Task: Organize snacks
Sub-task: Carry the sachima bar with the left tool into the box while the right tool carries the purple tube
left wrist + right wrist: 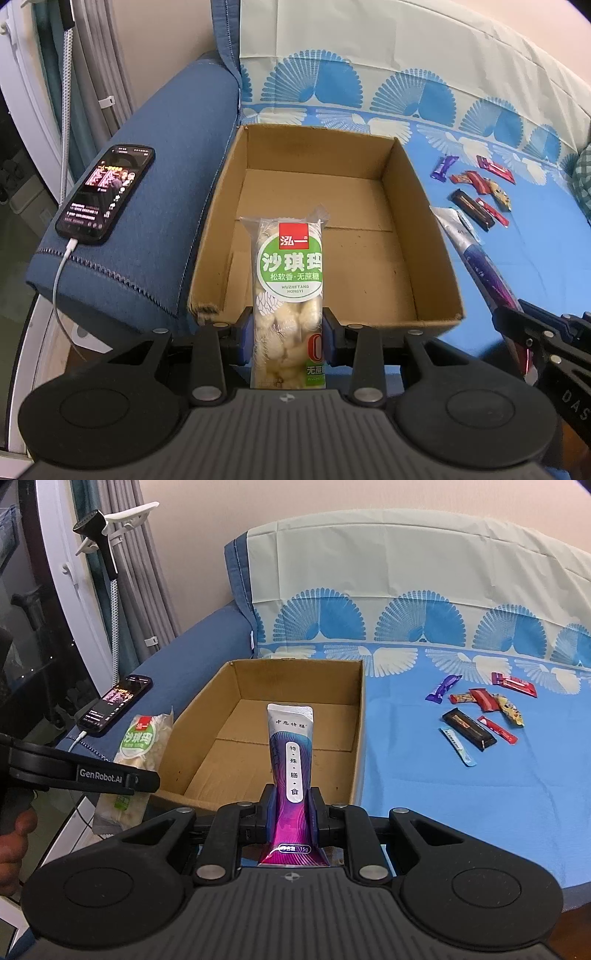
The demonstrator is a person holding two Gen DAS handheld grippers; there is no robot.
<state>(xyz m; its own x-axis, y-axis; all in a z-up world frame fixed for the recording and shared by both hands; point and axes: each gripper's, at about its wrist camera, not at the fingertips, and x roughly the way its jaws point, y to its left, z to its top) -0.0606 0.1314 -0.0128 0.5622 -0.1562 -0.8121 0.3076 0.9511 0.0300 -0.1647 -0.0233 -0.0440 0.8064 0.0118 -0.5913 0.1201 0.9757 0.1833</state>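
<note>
Both grippers loaded, held over near edge of box [406, 206].
Left gripper [289, 332]: jaws clamped on cake pack [290, 280]. Right gripper [291, 808]: jaws narrow, pinching pouch [291, 760]. Loose snacks [476, 716] lie on blue sheet [461, 805], right of box.
</note>
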